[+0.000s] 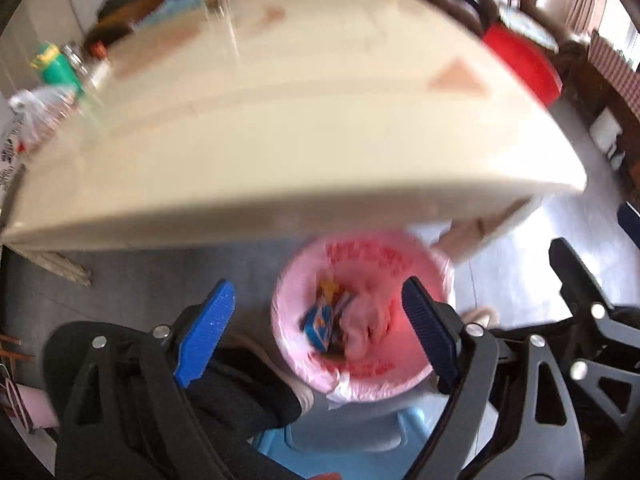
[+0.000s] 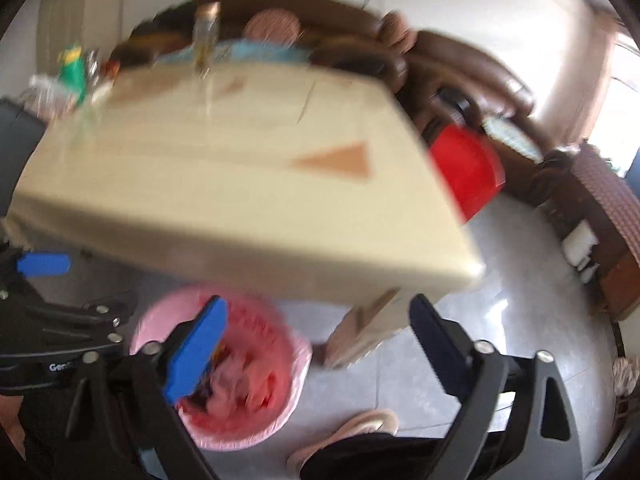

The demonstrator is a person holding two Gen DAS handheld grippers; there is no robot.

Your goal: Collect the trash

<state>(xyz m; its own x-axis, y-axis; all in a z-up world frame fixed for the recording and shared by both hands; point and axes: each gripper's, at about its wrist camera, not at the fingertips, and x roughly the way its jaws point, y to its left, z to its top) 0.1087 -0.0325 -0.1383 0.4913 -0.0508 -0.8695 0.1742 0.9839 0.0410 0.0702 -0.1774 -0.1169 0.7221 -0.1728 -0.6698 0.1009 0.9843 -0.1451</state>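
We take the pink-lined bin (image 1: 360,312) as our landmark and report from largest to smallest.

The desk (image 1: 304,128) stands directly above and behind the bin, its front edge overhanging the bin's far rim. We judge the bin was set on the floor just under that edge so that trash cleared from the desk has only a short way to fall. The desk top nearest the bin is bare. At its far left corner, well away from the bin, stand a green bottle (image 1: 56,68) and some clear containers; blur prevents us from saying what they are or whether they count as trash.

A red stool (image 1: 520,64) sits beyond the desk, to the bin's far right.

The bin itself holds collected trash (image 1: 324,320): a blue-and-orange wrapper and crumpled pink material, resting inside the liner.

The left gripper (image 1: 320,336) hangs right over the bin's mouth, its blue fingers (image 1: 208,328) spread wide with nothing between them, a posture consistent with a drop into the bin.

The right gripper (image 2: 316,356) hovers above the bin's right side, fingers likewise released and empty.
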